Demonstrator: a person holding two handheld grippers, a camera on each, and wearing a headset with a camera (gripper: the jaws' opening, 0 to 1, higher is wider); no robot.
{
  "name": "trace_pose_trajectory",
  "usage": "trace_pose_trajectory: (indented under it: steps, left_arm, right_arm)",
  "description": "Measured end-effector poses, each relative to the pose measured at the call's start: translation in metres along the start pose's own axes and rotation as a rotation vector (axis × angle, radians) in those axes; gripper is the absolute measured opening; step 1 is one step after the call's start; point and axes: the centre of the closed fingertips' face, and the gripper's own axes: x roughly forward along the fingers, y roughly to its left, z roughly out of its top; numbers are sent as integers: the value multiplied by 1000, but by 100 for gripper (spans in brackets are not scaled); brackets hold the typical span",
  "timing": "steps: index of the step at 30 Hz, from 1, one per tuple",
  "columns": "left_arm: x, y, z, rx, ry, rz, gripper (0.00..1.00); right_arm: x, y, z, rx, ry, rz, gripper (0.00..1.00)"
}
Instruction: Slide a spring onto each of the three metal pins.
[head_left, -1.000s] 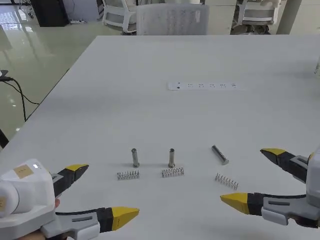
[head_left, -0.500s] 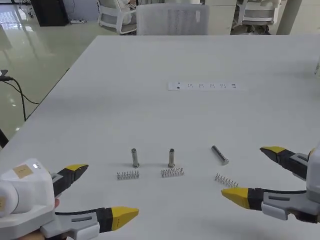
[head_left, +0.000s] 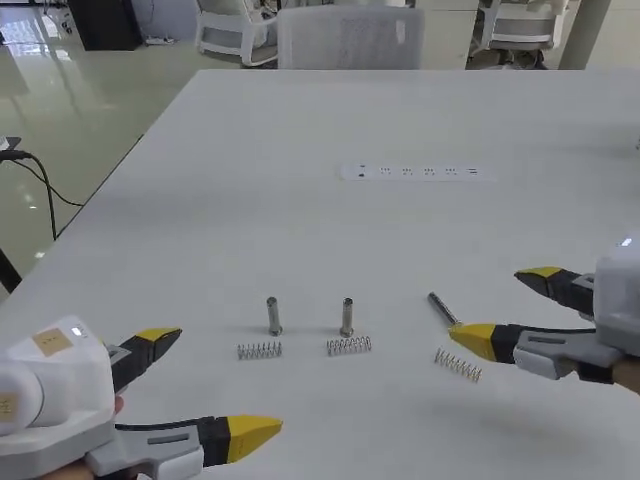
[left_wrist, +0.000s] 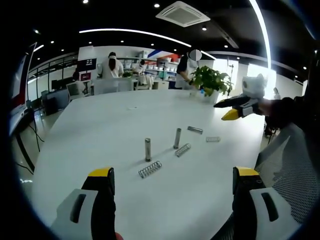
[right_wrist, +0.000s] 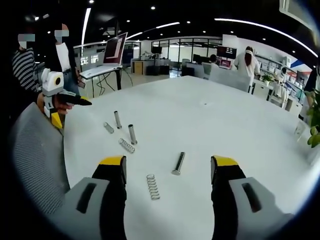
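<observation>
White tabletop. Upright: pin 1, pin 2, with spring 1 and spring 2 lying just in front, paired one per pin. Flat: pin 3, spring 3 near it. No spring on yet. Both empty: left tongs wide, near edge; right tongs wide, just beside pin 3, likely first pickup.

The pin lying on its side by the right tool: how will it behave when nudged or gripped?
The lying pin is a smooth metal cylinder on the flat table, so a sideways nudge would probably roll it. Its wider head may curve that roll. Shiny and thin, it likely slips in a light grip.
</observation>
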Motion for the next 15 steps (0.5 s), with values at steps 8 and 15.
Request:
trace_pose_trajectory:
  steps: [8, 15]
  left_arm:
    - [0, 0, 0, 0, -1, 2, 97]
    - [0, 0, 0, 2, 0, -1, 97]
  right_arm:
    - [23, -12, -2, -30, 77, -12, 61]
    - [43, -21, -6, -45, 147, -9, 56]
